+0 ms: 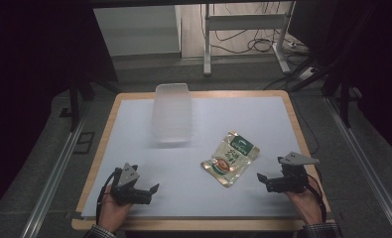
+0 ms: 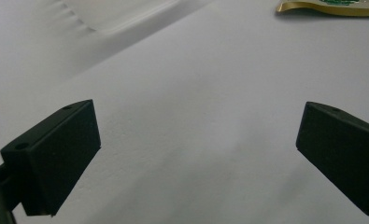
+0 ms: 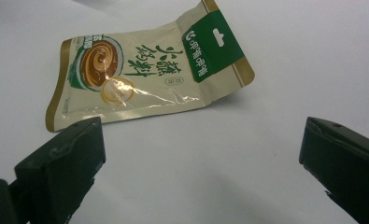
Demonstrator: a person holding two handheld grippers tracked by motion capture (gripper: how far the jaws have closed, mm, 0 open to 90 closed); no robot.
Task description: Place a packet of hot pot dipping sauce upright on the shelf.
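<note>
I'm approaching the sauce pouch (image 3: 145, 74) with my right gripper (image 3: 201, 163), jaws wide; left gripper (image 2: 198, 154) wide, idle; next, probably into the plastic container (image 1: 172, 113).

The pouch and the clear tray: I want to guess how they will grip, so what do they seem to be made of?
The pouch looks like glossy printed plastic or foil laminate: glare patches, creases, gold edges. The tray seems thin translucent plastic with a frosted look, since the white table shows faintly through it.

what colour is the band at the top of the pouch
Green with white print, on a cream pouch; clearest in the right gripper view.
</note>
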